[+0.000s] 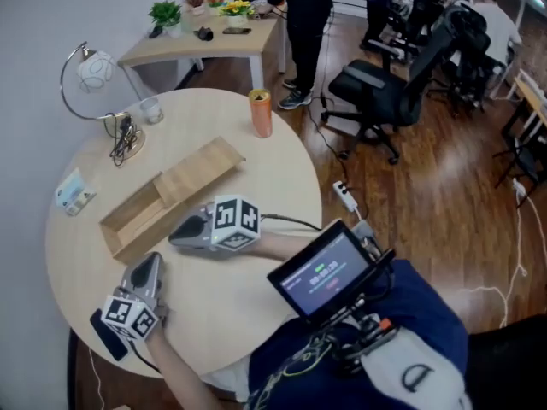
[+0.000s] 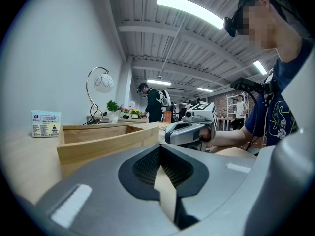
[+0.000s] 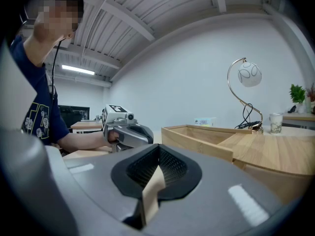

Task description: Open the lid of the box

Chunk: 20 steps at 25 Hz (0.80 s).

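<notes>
Clenched empty, left gripper (image 1: 149, 263) and right gripper (image 1: 178, 236) face a long pale wooden box (image 1: 137, 216) just ahead; shoved crooked, its flat lid (image 1: 201, 169) could jam.

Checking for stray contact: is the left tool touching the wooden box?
Apart. The head view shows a strip of bare tabletop between the left tool, shut and empty, and the wooden box.
</notes>
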Each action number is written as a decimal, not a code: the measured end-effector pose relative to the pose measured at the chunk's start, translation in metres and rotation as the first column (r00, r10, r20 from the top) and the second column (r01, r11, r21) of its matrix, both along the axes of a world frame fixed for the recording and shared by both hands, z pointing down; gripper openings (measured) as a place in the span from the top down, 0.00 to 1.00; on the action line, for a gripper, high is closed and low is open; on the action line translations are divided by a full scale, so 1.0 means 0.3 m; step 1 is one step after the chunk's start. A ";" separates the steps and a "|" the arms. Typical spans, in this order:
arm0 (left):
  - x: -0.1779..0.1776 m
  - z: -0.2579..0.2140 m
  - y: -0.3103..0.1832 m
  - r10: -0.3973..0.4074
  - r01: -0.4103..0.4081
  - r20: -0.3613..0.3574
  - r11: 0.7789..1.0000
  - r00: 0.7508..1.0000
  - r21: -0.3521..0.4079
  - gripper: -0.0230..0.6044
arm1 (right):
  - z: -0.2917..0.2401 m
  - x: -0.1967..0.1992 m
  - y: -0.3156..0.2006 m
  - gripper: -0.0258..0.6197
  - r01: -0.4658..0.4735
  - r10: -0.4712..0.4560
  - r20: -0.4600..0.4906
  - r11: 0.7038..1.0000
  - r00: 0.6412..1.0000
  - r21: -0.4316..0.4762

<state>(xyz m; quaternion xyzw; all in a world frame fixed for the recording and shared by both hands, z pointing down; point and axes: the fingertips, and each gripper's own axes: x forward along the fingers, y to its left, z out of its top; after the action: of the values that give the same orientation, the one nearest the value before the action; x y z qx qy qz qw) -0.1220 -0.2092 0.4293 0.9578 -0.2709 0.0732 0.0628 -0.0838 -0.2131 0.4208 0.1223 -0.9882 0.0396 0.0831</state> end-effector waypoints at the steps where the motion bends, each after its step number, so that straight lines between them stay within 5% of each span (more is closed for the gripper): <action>1: 0.010 -0.003 0.001 0.007 -0.007 -0.003 1.000 1.000 0.001 0.96 | -0.003 0.009 -0.001 0.94 -0.007 0.007 0.000 1.000 1.000 0.001; 20: 0.013 -0.029 0.036 0.030 -0.029 -0.010 1.000 1.000 0.010 0.96 | -0.012 0.003 0.009 0.94 0.002 -0.002 0.014 1.000 1.000 -0.004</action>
<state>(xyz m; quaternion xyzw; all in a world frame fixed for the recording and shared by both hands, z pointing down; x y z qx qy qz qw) -0.1179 -0.1984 0.4207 0.9623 -0.2568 0.0680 0.0583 -0.0830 -0.2105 0.4173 0.1208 -0.9888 0.0422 0.0765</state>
